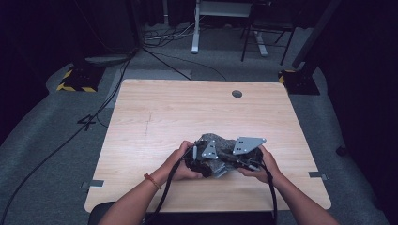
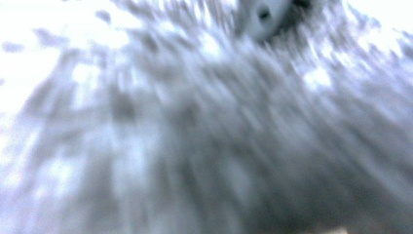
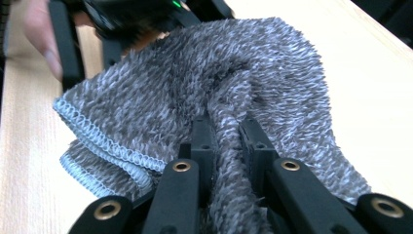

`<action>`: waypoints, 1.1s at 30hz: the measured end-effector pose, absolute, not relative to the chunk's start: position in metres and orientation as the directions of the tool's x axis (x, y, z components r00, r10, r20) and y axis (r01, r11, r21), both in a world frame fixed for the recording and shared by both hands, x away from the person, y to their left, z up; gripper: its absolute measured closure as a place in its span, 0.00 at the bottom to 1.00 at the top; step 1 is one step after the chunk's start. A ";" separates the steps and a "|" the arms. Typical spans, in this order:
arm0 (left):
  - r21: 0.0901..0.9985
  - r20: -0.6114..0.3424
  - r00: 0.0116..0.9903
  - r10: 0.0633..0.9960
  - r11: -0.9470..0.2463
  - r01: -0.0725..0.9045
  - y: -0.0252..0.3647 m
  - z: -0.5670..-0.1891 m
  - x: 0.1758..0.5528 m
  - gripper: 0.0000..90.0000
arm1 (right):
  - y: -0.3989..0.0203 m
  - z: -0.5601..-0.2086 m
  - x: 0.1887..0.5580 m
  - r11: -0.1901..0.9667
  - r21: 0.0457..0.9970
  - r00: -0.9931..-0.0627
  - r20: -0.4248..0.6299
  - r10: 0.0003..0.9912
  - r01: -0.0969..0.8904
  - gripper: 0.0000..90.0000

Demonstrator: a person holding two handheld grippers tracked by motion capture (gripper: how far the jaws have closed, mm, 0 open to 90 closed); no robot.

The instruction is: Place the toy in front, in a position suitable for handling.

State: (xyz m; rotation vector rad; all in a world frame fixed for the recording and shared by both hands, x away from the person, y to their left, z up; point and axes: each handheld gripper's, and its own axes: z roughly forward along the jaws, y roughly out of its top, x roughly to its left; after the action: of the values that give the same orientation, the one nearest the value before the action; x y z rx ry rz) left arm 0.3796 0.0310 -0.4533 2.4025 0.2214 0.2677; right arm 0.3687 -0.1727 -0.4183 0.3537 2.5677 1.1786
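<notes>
My towel (image 3: 272,83) is shaggy grey terry cloth, rough-piled, with a pale stitched hem. My fingers (image 3: 202,141) are matt black plastic with brass-looking rivets. The bench (image 1: 187,110) is light wood grain, smooth with a slight sheen. Grey carpet covers the floor (image 1: 42,140).

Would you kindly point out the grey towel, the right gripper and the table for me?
grey towel (image 3: 160,92): right gripper view, fuzzy upper face.
right gripper (image 3: 229,131): right gripper view, between its fingertips, pinching a fold.
table (image 1: 187,108): high view, bare wooden top.
</notes>
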 end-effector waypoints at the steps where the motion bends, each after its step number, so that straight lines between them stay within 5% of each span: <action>1: 0.667 0.128 0.965 0.231 -0.739 0.088 0.032 -0.453 0.379 0.38 | -0.175 -0.418 0.370 0.637 0.764 -0.921 -0.168 0.351 0.103 0.88; 13: 0.676 0.127 0.968 0.216 -0.733 0.075 0.028 -0.449 0.375 0.38 | -0.151 -0.410 0.358 0.632 0.774 -0.933 -0.195 0.303 0.043 0.88; 25: 0.696 0.121 0.965 0.234 -0.713 0.085 0.038 -0.441 0.374 0.38 | -0.190 -0.415 0.370 0.615 0.778 -0.896 -0.178 0.408 0.126 0.88; 33: 0.653 0.152 0.971 0.184 -0.756 0.042 0.020 -0.447 0.367 0.38 | -0.162 -0.410 0.350 0.625 0.780 -0.937 -0.195 0.291 0.032 0.88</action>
State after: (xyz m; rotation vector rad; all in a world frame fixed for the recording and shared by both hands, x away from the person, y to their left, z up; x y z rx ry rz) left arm 0.3672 0.0204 -0.4472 2.4200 0.1574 0.2697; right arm 0.3498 -0.1615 -0.4097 0.2607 2.5481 1.2140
